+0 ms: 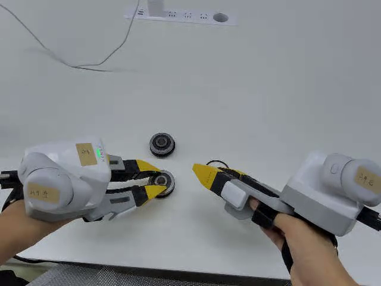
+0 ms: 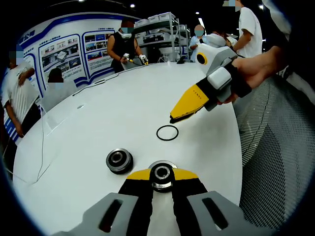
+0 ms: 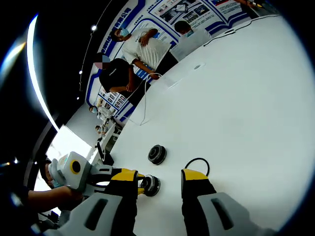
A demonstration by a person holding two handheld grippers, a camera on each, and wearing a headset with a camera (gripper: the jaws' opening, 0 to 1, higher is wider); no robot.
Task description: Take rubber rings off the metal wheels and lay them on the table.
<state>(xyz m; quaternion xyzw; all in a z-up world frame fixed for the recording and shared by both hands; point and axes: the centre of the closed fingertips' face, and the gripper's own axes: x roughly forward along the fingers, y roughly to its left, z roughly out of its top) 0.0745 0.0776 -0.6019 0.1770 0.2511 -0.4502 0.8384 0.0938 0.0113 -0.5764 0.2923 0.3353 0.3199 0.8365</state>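
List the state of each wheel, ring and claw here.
left claw: shut on the held wheel.
held wheel: rim looks bare, no ring.
other wheel: lying free, dark ring on it.
loose ring: flat on the table.
right claw: open, empty.

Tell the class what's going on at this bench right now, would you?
A person works two handheld grippers over a white table. The left gripper clamps a metal wheel whose rim looks bare. The right gripper is open, its tips beside that wheel. One black rubber ring lies flat on the table near the right gripper. A second wheel sits apart, untouched, its rim darker.
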